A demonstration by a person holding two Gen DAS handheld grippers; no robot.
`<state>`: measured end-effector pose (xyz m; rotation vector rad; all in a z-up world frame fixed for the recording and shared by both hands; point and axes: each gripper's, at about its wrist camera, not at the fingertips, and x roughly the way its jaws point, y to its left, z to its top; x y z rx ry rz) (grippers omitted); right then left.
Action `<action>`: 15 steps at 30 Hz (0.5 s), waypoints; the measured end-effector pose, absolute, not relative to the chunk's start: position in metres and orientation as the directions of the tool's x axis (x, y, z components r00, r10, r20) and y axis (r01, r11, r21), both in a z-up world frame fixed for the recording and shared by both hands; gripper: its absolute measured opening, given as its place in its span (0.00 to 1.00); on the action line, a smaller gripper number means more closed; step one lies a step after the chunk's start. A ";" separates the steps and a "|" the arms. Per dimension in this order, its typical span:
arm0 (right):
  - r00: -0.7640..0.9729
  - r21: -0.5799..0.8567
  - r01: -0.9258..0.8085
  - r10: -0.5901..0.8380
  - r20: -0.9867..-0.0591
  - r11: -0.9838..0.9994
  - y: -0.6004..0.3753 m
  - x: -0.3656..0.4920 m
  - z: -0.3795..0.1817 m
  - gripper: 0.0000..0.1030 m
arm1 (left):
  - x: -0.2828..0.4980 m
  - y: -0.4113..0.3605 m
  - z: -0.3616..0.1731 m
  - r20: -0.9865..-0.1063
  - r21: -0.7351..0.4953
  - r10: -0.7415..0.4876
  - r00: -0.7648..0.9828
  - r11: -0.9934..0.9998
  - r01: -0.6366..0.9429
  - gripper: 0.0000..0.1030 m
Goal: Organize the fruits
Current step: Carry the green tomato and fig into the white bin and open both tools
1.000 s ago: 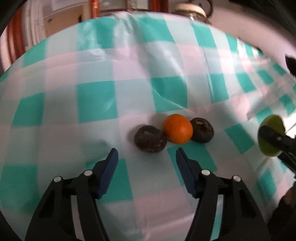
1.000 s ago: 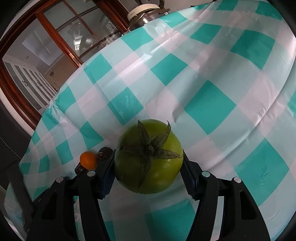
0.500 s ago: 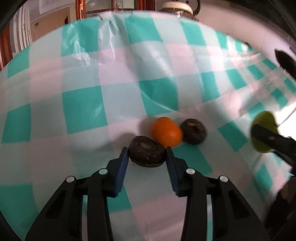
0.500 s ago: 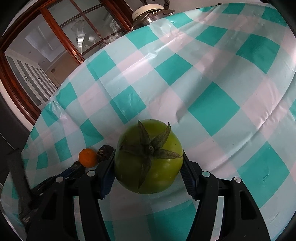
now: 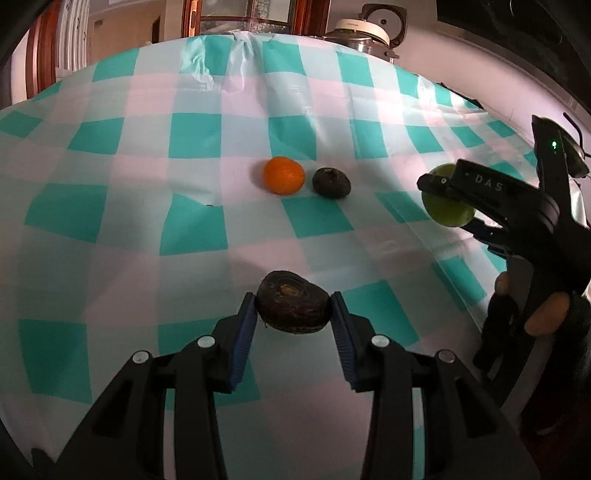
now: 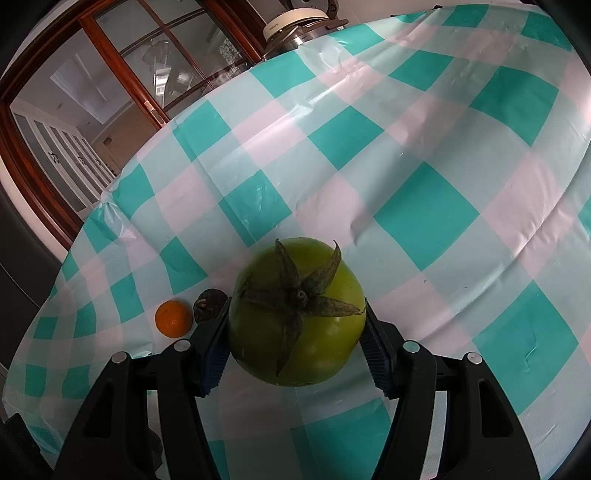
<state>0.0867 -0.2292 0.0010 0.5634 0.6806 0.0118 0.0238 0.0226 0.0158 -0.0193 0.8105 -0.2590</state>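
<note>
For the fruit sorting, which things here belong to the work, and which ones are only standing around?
Belong to the job:
- dark fruit, clamped in the left gripper
- green tomato, clamped in the right gripper
- orange, on the cloth
- second dark fruit, beside the orange

Just lying about:
- checked tablecloth
- cooker behind the table
- wooden glass doors

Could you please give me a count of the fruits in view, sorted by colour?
Dark brown: 2, one held in the left claw, one on the tablecloth
Orange: 1
Green: 1, held in the right claw
Total: 4
</note>
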 end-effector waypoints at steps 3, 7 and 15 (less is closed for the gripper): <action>0.782 0.497 0.166 0.193 -0.593 0.852 -0.229 0.087 0.001 0.60 | 0.027 0.027 0.016 -0.703 -0.142 -0.233 0.672 0.972 0.188 0.40; 0.782 0.499 0.165 0.196 -0.592 0.851 -0.229 0.087 0.001 0.60 | 0.035 0.040 0.014 -0.712 -0.182 -0.234 0.662 0.972 0.148 0.40; 0.786 0.504 0.179 0.185 -0.590 0.845 -0.230 0.087 0.000 0.60 | 0.033 0.038 0.018 -0.699 -0.151 -0.204 0.686 0.979 0.138 0.40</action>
